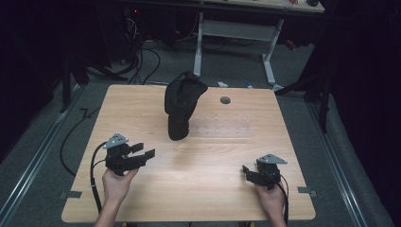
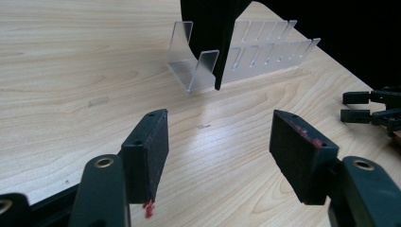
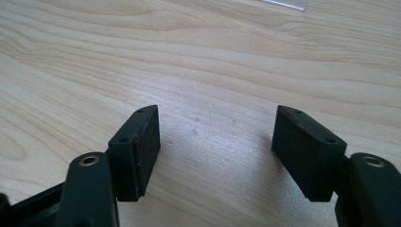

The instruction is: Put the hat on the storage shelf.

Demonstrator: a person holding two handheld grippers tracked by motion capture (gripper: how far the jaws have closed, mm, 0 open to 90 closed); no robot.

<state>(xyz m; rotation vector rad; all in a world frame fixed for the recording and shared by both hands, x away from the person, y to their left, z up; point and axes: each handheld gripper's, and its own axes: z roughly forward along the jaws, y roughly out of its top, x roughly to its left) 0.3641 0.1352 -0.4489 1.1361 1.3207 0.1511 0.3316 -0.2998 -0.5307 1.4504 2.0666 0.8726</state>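
Both grippers, left gripper [image 1: 144, 152] and right gripper [image 1: 246, 171], released, bare tabletop [image 1: 203, 156] between, black cap [image 1: 182, 101] well apart.

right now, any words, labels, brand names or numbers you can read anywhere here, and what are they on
None: no readable text in these pictures.
The black cap on the clear slotted rack shows no logo or lettering.
The left gripper and right gripper carry no readable marks; the red on the left gripper's pads is smudged colour, not writing.
The wooden table bears no label.
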